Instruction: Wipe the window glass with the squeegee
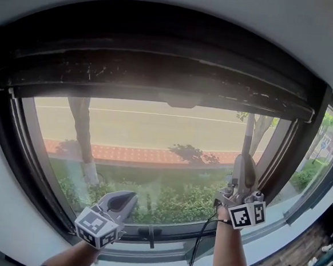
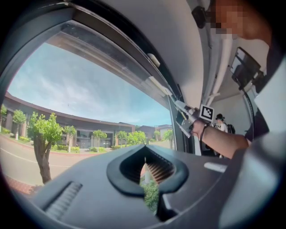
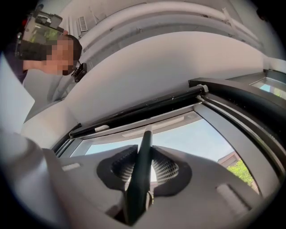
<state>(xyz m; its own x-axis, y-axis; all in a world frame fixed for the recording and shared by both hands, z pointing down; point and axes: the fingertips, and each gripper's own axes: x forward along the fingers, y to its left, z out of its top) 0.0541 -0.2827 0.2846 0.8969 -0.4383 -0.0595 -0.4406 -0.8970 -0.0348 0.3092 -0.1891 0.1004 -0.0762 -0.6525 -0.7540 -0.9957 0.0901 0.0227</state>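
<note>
**Squeegee grip at the right side of the pane.** Your right claw (image 3: 145, 154) was closed firmly on the squeegee (image 3: 140, 179). Its dark handle was clamped between both pads and ran up past the tips toward the top of the window. In the head view the handle rose in front of the glass (image 1: 155, 134), near the right side of the frame (image 1: 285, 156). The blade end could not be made out against the dark upper frame. Your left claw (image 1: 130, 198) hung low at the near left, jaws drawn together on nothing, well apart from the squeegee.

Judged from this pose, the stroke probably had to start high. You would have done well to lay the blade flat on the glass along its whole length, press evenly, and draw it in one straight pass, letting the next pass overlap slightly. The long handle gave the tool leverage to twist, so a grip held square to the pane mattered. The left claw was best left clear of the path.

No container showed in any view.
</note>
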